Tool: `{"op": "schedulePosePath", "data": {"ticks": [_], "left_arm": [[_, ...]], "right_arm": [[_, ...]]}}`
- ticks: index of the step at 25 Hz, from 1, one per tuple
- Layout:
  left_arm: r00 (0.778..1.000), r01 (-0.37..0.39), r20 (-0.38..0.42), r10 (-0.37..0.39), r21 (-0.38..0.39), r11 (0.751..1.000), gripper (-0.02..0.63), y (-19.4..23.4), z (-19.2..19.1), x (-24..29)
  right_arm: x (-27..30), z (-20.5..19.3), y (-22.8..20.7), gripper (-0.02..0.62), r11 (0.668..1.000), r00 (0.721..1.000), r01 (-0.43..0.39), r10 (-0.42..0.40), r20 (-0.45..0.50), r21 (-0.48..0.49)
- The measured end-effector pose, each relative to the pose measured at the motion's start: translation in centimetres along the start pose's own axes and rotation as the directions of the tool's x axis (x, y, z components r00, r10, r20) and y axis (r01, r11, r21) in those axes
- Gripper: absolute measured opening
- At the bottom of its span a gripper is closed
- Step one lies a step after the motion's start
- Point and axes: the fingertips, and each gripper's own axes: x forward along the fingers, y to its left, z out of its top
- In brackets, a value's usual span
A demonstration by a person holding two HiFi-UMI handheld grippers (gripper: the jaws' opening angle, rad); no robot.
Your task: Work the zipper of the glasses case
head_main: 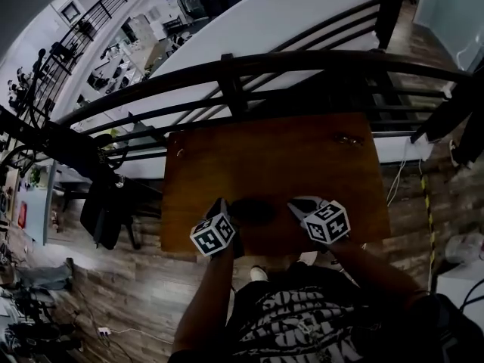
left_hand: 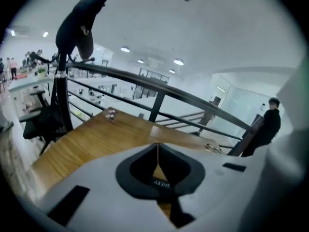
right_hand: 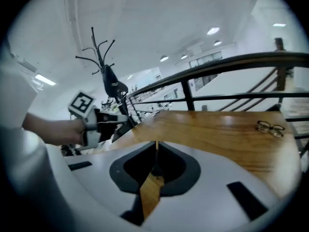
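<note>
Two grippers are hovering at the near edge of the wooden worktop (head_main: 272, 153), each held in one of the person's hands. The left gripper (left_hand: 157, 151) is showing its jaws pressed together with nothing between them. The right gripper (right_hand: 156, 149) is likewise clenched and empty. Between their tips the dark, oval glasses case (head_main: 253, 211) is lying flat on the worktop, close to the front edge; whether either gripper is touching it cannot be told. Farther back, a pair of spectacles (head_main: 349, 138) is resting near the far right corner, and a small shiny object (left_hand: 111, 113) is sitting near the far left corner. Beyond the worktop a dark metal railing (head_main: 249, 70) is running across, with a coat stand (left_hand: 72, 42) standing off to the left.
</note>
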Motion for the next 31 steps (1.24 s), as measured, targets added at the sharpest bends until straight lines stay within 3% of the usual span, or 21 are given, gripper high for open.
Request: {"op": "schedulePosePath", "data": {"ticks": [1,3,5,6,10,15,23,31], "left_arm": [[0.999,-0.009,0.039,0.007,0.051,0.999,0.008,-0.7,0.8,-1.2],[0.993,-0.012,0.115,-0.011,0.196,0.981,0.006,-2.3,1.8,-3.3],[0.983,-0.016,0.177,-0.041,0.310,0.951,0.006,-3.1,2.3,-4.7],[0.979,-0.013,0.196,-0.054,0.330,0.944,0.006,-3.1,2.4,-5.2],[0.970,0.032,0.218,-0.108,0.326,0.945,0.006,-2.7,3.1,-7.7],[0.956,0.079,0.232,-0.178,0.380,0.922,0.006,-3.6,3.4,-9.5],[0.944,0.146,0.215,-0.251,0.409,0.901,0.006,-2.2,3.6,-11.5],[0.937,0.192,0.199,-0.288,0.394,0.899,0.006,-0.7,3.6,-12.4]], "right_arm": [[-0.1,0.9,-0.2,0.012,0.998,0.997,0.064,-0.064,0.048,-0.002],[-0.3,1.9,-0.2,0.007,0.985,0.978,0.172,-0.167,0.127,-0.028],[0.0,2.6,0.5,0.000,0.970,0.958,0.232,-0.216,0.189,-0.066],[0.2,3.0,1.1,0.000,0.966,0.951,0.246,-0.224,0.212,-0.083],[0.2,4.7,5.0,-0.001,0.954,0.942,0.264,-0.222,0.253,-0.142],[-0.5,4.8,7.6,-0.002,0.940,0.933,0.299,-0.252,0.258,-0.163],[-0.5,4.8,11.1,-0.002,0.927,0.918,0.342,-0.295,0.264,-0.152],[-0.5,4.4,13.7,-0.002,0.918,0.910,0.369,-0.323,0.261,-0.148]]}}
